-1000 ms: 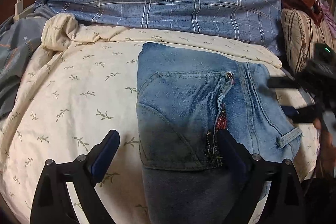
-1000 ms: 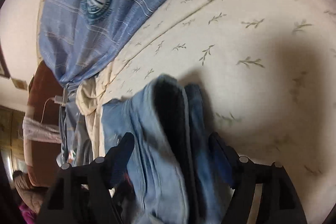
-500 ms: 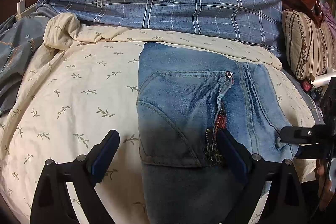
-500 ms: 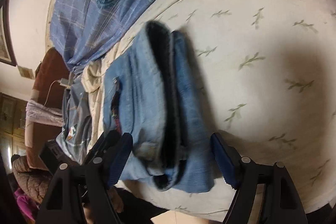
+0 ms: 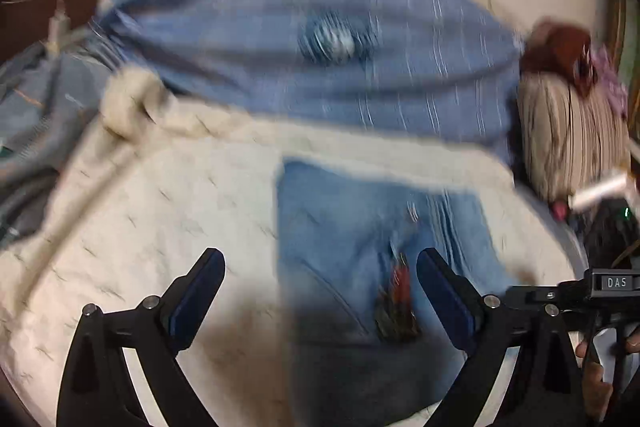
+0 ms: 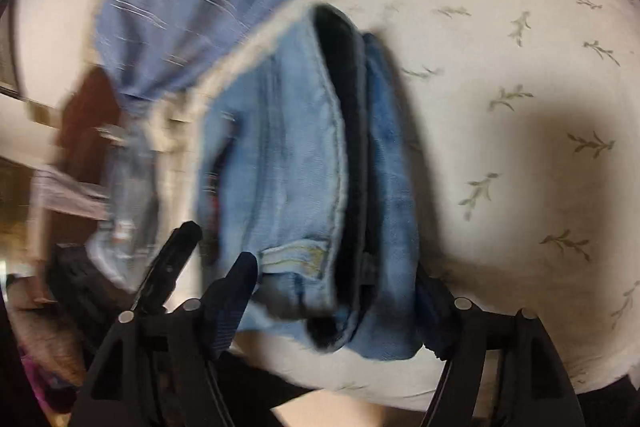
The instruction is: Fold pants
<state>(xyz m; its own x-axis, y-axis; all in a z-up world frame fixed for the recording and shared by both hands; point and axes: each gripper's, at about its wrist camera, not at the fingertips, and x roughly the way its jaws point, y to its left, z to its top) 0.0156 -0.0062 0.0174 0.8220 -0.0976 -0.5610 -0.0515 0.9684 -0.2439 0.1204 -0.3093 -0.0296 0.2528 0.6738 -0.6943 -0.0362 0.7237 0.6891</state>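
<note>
Left wrist view: jeans [image 5: 360, 247] lie folded into a compact stack near the bedspread's [image 5: 140, 227] front edge, folding apparently finished; left gripper [image 5: 320, 291] spread empty, right gripper [image 6: 336, 295] straddling the stack, grip unclear.

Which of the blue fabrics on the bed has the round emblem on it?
The striped blue pillow at the head of the bed has the round emblem. The folded jeans lying nearer on the cream leaf-print blanket are plain denim, with no emblem.
</note>
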